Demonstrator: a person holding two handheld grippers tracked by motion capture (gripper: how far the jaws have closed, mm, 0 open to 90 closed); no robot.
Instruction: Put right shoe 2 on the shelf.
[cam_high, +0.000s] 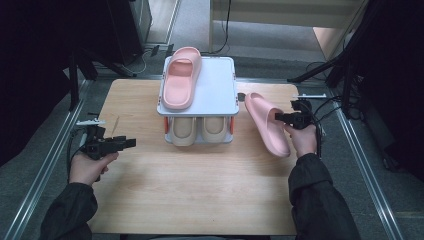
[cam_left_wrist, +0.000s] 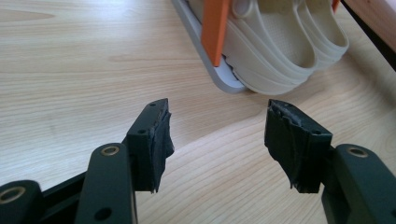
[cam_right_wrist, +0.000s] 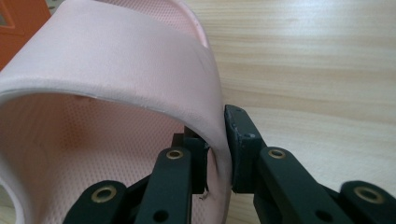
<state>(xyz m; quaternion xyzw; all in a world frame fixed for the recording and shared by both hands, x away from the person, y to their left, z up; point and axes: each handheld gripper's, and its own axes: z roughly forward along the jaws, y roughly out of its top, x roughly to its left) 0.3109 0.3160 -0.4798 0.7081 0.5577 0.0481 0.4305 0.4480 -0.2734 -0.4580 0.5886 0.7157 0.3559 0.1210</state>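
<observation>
Right gripper (cam_right_wrist: 217, 154) jaws clenched on soft pink foam slipper's strap (cam_right_wrist: 140, 60) up close; from above, left gripper (cam_high: 131, 143) jaws released.

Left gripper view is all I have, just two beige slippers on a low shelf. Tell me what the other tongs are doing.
Observer: The right tongs are shut on the strap of a pink slipper lying on the table, right of the rack.
Operator: Report what's on top of that rack.
Observer: Another pink slipper lies on the left half of the top shelf; the right half is bare.
Operator: Give me my own tongs' position.
Observer: The left tongs are open, near the table's left edge, pointing toward the rack.
</observation>
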